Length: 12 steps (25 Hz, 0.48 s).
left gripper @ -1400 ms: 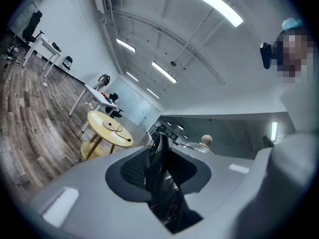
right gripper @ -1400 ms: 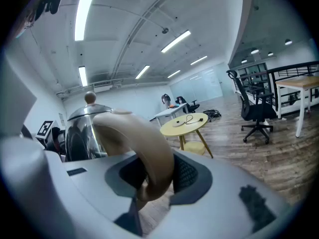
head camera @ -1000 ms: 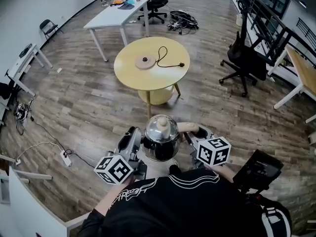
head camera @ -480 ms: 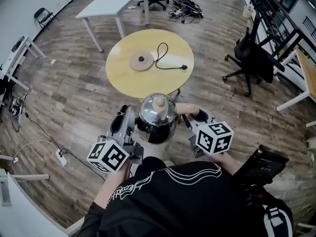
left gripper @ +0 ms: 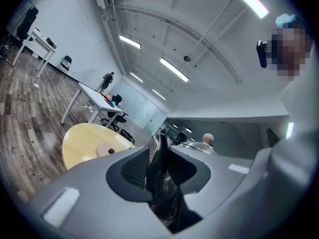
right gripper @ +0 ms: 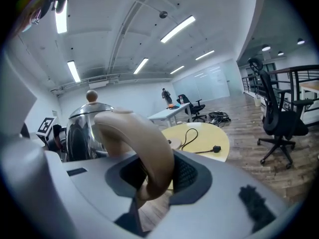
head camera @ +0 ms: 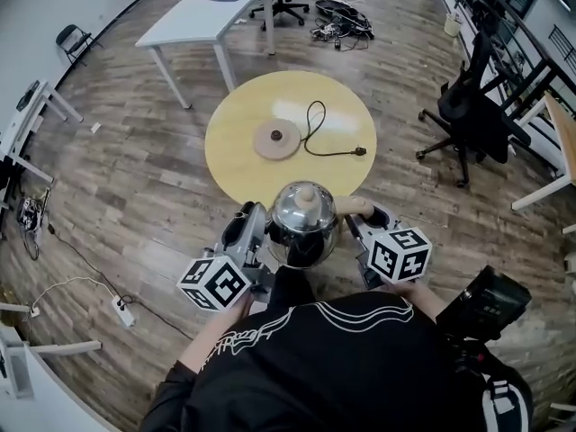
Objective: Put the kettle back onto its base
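Steel kettle, beige knob on its lid, held in the air between two hand-held grippers at the near edge of a yellow round table, not on its base. Pinched on the right by the right gripper, jaws pressed to either side of the curved beige handle, plain to see in the right gripper view. Clamped on the left by the left gripper, jaws closed on a thin dark part of the kettle's side; which part, hard to tell from the left gripper view. Marker cubes nearest the camera, one on each gripper, just above the person's black top.

Farther off, round tan base flat on the middle of the table, well apart from the kettle. Black cord looping from the base toward the table's right side, ending in a loose plug on the tabletop.

Around the table, wood-plank floor. Far left, a white table. Right, a black office chair. Near left, a white power strip on the floor.
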Tool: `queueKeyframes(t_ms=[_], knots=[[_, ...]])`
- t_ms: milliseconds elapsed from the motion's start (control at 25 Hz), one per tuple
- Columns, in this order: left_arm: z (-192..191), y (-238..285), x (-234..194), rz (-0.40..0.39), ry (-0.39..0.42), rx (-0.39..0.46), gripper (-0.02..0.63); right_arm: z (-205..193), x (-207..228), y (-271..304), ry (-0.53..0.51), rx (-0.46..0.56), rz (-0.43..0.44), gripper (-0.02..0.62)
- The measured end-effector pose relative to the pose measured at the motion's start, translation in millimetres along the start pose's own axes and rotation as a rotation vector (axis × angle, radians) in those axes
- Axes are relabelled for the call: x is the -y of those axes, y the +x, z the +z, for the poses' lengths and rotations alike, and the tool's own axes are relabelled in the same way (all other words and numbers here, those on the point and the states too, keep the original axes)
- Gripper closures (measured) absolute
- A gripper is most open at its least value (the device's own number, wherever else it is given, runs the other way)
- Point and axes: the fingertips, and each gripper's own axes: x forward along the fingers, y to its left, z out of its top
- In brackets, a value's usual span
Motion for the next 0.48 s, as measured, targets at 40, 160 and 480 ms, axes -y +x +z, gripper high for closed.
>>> queueKeyframes(t_ms=[40, 160, 480], knots=[[5.0, 7.6, -5.7, -0.013, 0.005, -0.007, 0.509, 4.5, 1.3, 8.0, -0.003, 0.003, -0.005, 0.477], [18.6, 26.6, -19.7, -0.036, 0.02, -0.015, 0.509, 14.5, 4.6, 28.7, -0.009, 0.006, -0.009, 0.477], [43.8, 63.3, -49.0, -0.037, 0.006, -0.041, 0.511, 43.8, 16.7, 77.8, -0.007, 0.006, -0.017, 0.477]])
